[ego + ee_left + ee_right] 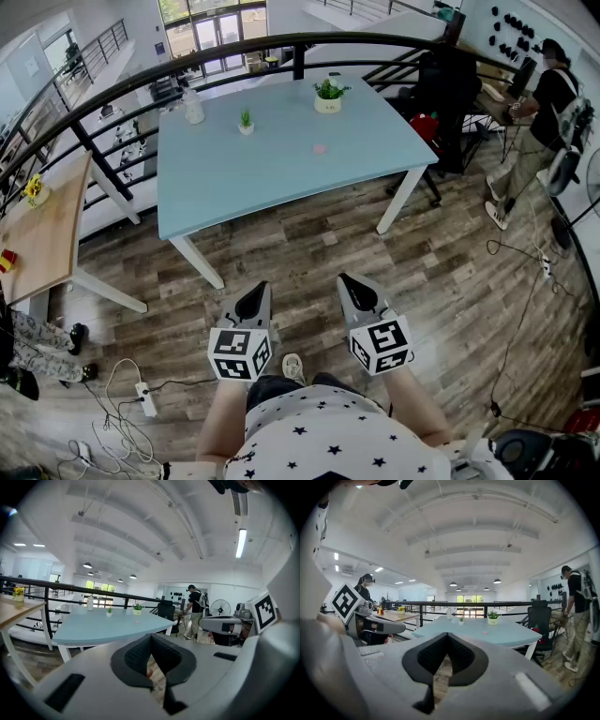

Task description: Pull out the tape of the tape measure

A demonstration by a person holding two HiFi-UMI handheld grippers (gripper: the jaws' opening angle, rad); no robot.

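Observation:
A small pink round thing [320,148], perhaps the tape measure, lies on the light blue table [234,178], right of its middle. It shows as a tiny spot in the left gripper view [137,621] and in the right gripper view [485,632]. Both grippers hang over the wooden floor well short of the table's near edge. My left gripper [260,287] [150,638] is shut with nothing in it. My right gripper [345,279] [447,635] is also shut and holds nothing. They point toward the table, side by side.
On the table stand a larger potted plant [328,95], a small one [246,121] and a bottle [193,106]. A black railing [122,86] runs behind it. A wooden table [42,234] is at left, a person [539,131] and a chair [445,89] at right, and a power strip [144,398] on the floor.

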